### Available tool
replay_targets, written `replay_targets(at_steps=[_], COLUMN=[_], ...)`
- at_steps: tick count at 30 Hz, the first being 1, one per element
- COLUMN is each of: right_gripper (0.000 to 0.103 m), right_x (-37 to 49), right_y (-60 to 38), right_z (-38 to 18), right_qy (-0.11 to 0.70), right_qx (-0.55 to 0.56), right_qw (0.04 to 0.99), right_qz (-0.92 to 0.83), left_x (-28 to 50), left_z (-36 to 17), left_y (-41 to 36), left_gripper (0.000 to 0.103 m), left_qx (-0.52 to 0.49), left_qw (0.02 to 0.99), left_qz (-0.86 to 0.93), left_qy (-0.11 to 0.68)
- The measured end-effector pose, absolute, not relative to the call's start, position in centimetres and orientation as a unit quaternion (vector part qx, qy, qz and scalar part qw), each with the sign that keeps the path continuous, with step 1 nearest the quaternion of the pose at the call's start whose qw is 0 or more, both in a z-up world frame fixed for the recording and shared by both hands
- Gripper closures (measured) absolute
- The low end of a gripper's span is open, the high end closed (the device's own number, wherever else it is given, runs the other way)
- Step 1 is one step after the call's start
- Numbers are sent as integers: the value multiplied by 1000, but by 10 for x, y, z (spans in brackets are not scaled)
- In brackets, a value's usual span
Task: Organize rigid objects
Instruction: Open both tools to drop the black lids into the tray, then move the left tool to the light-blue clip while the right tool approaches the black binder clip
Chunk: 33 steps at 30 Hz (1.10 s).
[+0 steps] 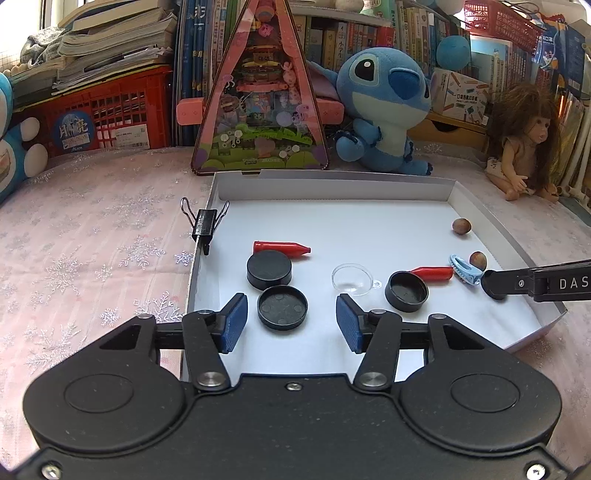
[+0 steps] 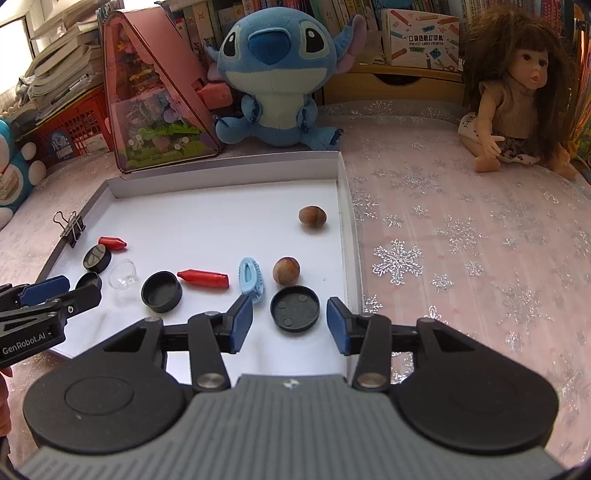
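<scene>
Left gripper (image 2: 55,295) marked "GenRobot.AI"; right gripper (image 1: 495,284) "DAS".

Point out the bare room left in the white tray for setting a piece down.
The white cardboard tray is bare along its back wall, between the black binder clip and the far brown nut. The near strip of black round lids, red caps and blue clip is crowded.

Left tongs (image 1: 291,320) open around black cap (image 1: 282,307), seemingly untouched.

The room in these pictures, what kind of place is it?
Probably a child's bedroom or study at home: crowded bookshelves at the back, a blue plush toy and a doll sitting on a snowflake-patterned cloth.
</scene>
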State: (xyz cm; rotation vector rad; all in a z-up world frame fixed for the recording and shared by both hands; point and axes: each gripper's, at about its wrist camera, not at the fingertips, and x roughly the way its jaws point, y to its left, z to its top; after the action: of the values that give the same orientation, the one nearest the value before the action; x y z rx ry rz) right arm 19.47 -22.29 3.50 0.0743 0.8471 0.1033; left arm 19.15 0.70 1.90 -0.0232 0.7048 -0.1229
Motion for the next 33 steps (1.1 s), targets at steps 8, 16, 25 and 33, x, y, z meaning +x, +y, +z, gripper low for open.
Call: replay_targets(at_steps=[8, 16, 25, 33], right_gripper=[35, 27, 24, 23], right_x=[161, 107, 51, 29], right_y=[-219, -215, -222, -222], right_z=[49, 49, 26, 12], right_qy=[360, 292, 288, 294], right_qx=[9, -61, -106, -103], right_qw=[930, 943, 929, 921], right_qz=[78, 145, 209, 235], left_x=[158, 117, 65, 38], left_z=[34, 37, 31, 20], left_y=[0, -7, -9, -11], left_gripper=[37, 35, 33, 33], left_qx=[-2, 1, 13, 5], left_qw=[944, 944, 941, 929], left_qz=[-92, -123, -155, -182], left_qy=[318, 306, 299, 323])
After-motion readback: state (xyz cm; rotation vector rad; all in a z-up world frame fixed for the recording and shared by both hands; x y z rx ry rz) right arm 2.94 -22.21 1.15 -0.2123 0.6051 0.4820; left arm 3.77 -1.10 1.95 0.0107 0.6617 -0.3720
